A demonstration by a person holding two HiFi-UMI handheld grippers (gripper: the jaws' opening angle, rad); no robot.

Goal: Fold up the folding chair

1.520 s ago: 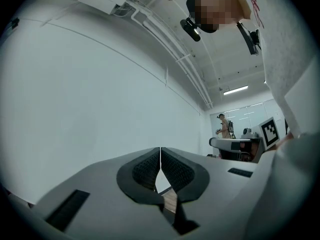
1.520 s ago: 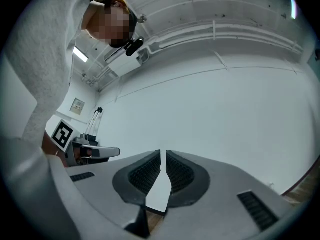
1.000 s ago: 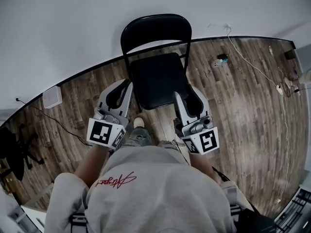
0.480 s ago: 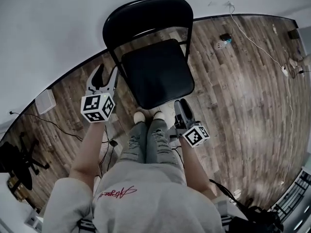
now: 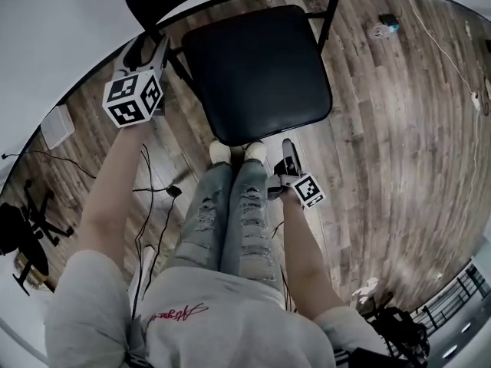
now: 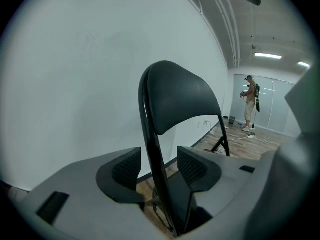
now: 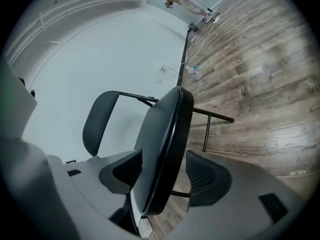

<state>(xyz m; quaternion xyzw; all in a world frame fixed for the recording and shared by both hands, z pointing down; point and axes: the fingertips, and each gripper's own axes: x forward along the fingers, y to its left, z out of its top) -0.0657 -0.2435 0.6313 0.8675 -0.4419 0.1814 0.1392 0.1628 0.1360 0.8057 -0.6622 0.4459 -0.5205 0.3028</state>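
A black folding chair stands unfolded against the wall, its padded seat (image 5: 257, 71) right in front of my shoes. My left gripper (image 5: 148, 48) is at the chair's back left corner. In the left gripper view its open jaws (image 6: 157, 166) straddle the back frame tube (image 6: 152, 149) below the curved backrest (image 6: 182, 101), with gaps on both sides. My right gripper (image 5: 288, 147) is low at the seat's front right corner. Its jaws (image 7: 165, 176) are opening, with the seat's edge (image 7: 162, 149) between the pads, which do not press on it.
The white wall (image 5: 46, 44) is close behind the chair. On the wood floor lie thin cables (image 5: 153, 190), a white box (image 5: 57, 125) by the wall and a small device (image 5: 387, 23). Another person (image 6: 248, 101) stands far off in the room.
Both grippers have sunk away from the head camera. The left one went from the seat's front to the back left frame tube. The right one rolled and dropped to the seat's front edge.
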